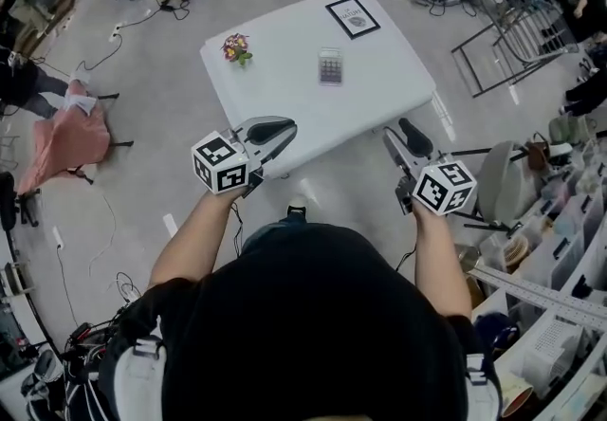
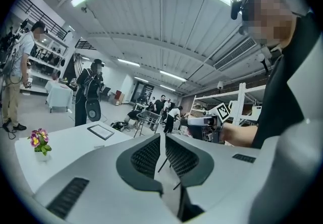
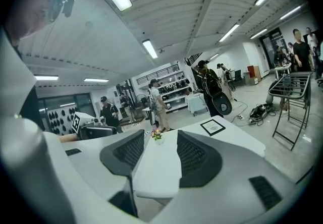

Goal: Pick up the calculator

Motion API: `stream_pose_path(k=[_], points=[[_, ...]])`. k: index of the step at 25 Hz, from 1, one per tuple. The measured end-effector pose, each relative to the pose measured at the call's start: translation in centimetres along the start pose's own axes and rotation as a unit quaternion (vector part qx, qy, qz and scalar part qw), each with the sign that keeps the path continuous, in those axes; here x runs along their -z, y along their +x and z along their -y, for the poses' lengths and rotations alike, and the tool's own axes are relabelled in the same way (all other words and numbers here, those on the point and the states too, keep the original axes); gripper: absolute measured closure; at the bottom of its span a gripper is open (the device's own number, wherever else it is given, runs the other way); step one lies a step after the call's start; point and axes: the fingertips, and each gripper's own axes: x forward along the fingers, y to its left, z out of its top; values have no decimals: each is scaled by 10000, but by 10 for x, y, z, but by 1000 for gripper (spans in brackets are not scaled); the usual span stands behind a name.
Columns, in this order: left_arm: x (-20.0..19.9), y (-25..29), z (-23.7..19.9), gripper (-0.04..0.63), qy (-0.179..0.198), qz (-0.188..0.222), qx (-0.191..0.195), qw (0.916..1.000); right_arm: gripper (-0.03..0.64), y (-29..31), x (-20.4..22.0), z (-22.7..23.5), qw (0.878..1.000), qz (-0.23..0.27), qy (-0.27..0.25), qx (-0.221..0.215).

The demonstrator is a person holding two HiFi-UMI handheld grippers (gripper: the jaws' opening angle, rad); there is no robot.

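Note:
The calculator (image 1: pixel 330 65) lies flat near the middle of the white table (image 1: pixel 285 87), and neither gripper view shows it. My left gripper (image 1: pixel 275 133) hovers over the table's near edge, to the left of the calculator and well short of it. Its jaws meet with nothing between them (image 2: pixel 162 140). My right gripper (image 1: pixel 406 142) hangs just off the table's near right corner, its jaws apart and empty (image 3: pixel 160 136). Both grippers stay clear of the table.
A small pot of flowers (image 1: pixel 235 47) stands at the table's left and a black framed picture (image 1: pixel 353 17) at its far side. A metal rack (image 1: pixel 512 30) stands to the right, a pink-draped chair (image 1: pixel 68 137) to the left. People stand beyond the table.

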Motion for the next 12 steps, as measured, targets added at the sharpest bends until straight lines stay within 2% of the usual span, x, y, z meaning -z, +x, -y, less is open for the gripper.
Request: stream_pose_path(k=[6, 12], points=[[-9, -2, -36, 546, -45, 15, 147, 9999, 405, 26, -14, 6, 9997, -11, 15, 241], [-15, -6, -60, 548, -8, -16, 241, 9997, 402, 48, -23, 2, 9996, 40, 5, 282]])
